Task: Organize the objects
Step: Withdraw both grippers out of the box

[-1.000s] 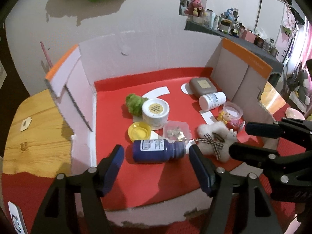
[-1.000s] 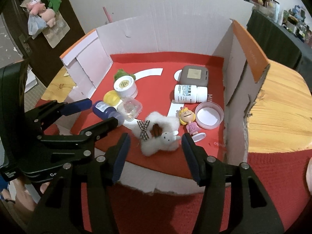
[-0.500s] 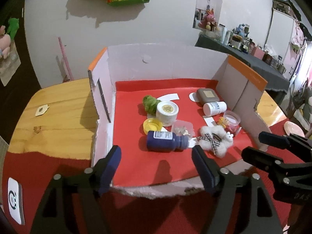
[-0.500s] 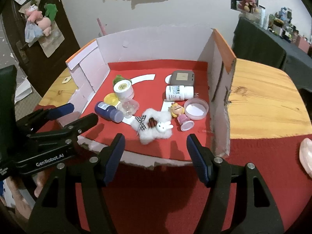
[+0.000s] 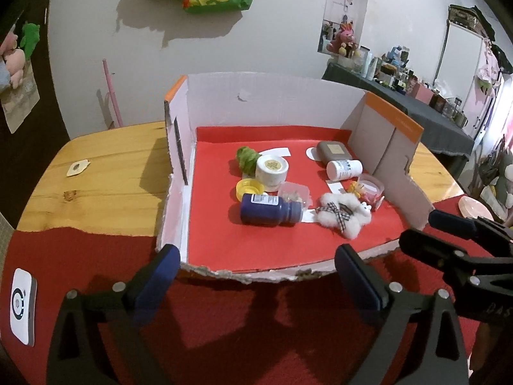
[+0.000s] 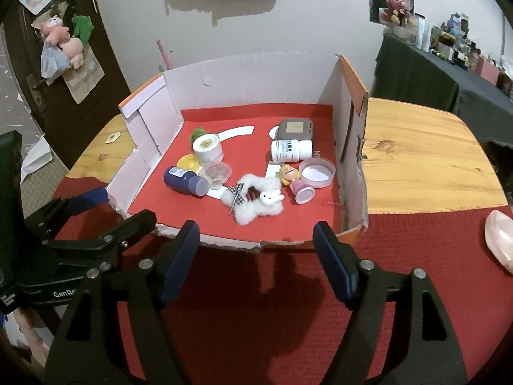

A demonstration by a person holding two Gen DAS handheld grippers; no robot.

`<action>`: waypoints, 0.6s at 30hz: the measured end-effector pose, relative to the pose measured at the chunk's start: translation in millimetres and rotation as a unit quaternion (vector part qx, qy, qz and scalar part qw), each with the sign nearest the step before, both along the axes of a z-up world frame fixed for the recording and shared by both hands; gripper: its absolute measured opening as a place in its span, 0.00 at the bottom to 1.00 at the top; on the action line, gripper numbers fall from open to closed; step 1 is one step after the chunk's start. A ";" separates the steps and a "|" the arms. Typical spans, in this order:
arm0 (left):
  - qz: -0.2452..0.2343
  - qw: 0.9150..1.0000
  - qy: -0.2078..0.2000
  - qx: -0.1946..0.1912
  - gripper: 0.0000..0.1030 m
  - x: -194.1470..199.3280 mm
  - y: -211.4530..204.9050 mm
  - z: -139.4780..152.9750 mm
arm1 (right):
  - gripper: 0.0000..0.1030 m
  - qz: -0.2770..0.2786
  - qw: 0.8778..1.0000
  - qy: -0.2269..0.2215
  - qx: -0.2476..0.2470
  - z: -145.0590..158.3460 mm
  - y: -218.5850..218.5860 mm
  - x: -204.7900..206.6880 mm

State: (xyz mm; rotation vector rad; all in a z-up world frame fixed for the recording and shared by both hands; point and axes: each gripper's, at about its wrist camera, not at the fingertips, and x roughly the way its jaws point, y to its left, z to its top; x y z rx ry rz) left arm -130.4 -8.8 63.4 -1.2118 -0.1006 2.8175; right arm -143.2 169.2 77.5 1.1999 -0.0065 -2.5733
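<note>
Left wrist view: the left gripper [image 5: 253,264] hangs before the torn front edge of a cardboard box [image 5: 272,96] on the counter, jaws opening wide with nothing between them. Inside on the red liner, a dark blue bottle [image 5: 267,209] lies on its side, likely rigid and prone to roll; grasp across its body. Right wrist view: the right gripper [image 6: 256,243] is also empty, jaws opening. Just ahead lies a fluffy white plush [image 6: 253,203], probably soft and light, easily pinched at its middle.
</note>
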 end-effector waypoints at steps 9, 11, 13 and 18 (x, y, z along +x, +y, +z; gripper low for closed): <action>-0.001 1.000 0.000 -0.004 1.00 2.8 -1.8 -2.1 | 0.71 -0.002 1.000 -0.003 0.001 -2.9 0.8 0.3; -0.002 1.000 -0.003 -0.002 1.00 2.2 -2.1 -3.8 | 0.71 -0.002 1.000 -0.002 0.001 -3.2 1.2 0.3; -0.002 1.000 -0.007 -0.001 1.00 1.1 -2.6 -5.9 | 0.72 -0.002 1.000 -0.003 -0.002 -3.0 1.7 0.2; -0.002 1.000 -0.008 -0.004 1.00 0.4 -2.2 -8.5 | 0.75 -0.002 1.000 -0.005 0.000 -4.7 1.8 -0.4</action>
